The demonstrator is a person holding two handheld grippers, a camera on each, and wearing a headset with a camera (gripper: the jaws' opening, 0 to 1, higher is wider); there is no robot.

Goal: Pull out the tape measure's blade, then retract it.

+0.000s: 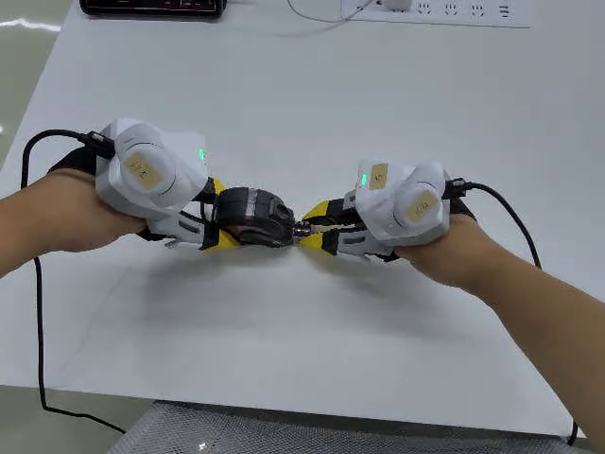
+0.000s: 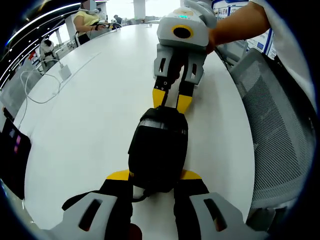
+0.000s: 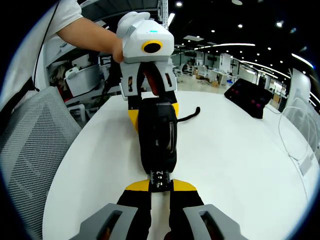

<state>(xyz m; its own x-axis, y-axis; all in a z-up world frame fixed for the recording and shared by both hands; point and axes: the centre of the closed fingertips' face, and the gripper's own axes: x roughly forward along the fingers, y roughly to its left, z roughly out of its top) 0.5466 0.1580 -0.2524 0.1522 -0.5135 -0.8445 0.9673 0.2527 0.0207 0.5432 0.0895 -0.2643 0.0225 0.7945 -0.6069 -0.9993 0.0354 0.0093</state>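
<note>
A black tape measure [image 1: 250, 216] [image 2: 159, 150] [image 3: 157, 132] sits between two hand-held grippers at a white workbench [image 1: 312, 104]; whether its case rests on the surface or hangs just above it cannot be told. The left gripper [image 1: 222, 216] [image 2: 155, 176] [image 3: 152, 112] has its yellow-tipped jaws spread to the width of the tape measure and clamped on the sides of the case at its rear end. Facing it from the tape measure's front end, the right gripper [image 1: 314, 227] [image 2: 171, 100] [image 3: 161, 186] has its jaws drawn nearly together, pinching the metal hook [image 1: 302, 228] [image 3: 159, 177] of the blade, which stands just beside the mouth of the case with hardly any blade out. The person's left hand [image 1: 57, 213] and right hand [image 1: 444, 251] grip the white gripper bodies on either side of the tape measure. A black cable [image 1: 38, 284] trails from the left gripper, well apart from the tape measure. Far beyond the tape measure, a white power strip [image 1: 435, 9] and a dark flat device [image 1: 151, 8] lie at the workbench's back edge, and a grey mesh chair [image 1: 236, 430] [image 2: 270, 125] [image 3: 30, 145] stands on the near side of the tape measure, by the person
</note>
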